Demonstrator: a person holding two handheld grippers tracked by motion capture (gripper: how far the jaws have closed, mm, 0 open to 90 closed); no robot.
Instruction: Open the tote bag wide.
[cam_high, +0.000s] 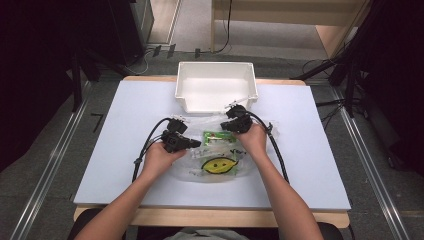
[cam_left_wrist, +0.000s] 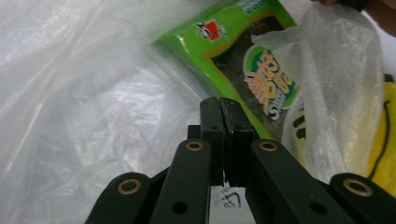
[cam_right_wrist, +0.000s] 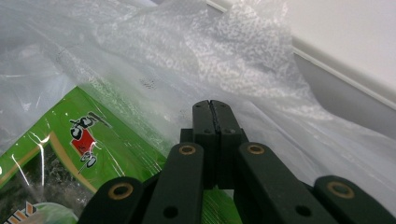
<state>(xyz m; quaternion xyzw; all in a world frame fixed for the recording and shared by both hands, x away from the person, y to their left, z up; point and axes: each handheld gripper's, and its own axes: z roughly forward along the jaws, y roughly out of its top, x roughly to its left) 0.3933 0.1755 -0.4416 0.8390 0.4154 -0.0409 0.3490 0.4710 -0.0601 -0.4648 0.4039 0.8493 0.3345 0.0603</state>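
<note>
Both jaws clenched, the left hand-held gripper (cam_high: 196, 143) and right hand-held gripper (cam_high: 226, 125) flank the clear plastic bag (cam_high: 220, 159) mid-worktop (cam_high: 125, 125), grasping nothing visible.

Table light: bright, even, from overhead; soft shadows.
Surroundings: dim, near black at sides.
Plastic bag (cam_left_wrist: 84, 107): white glare patches.
Close views: slightly soft.

The high view looks forward and down from above the person's side, taking in the whole table (cam_high: 125, 125). Each gripper view rides low, looking along its own jaws, very close to the clear bag (cam_left_wrist: 93, 93). All three share the green packet (cam_high: 216, 136).
</note>
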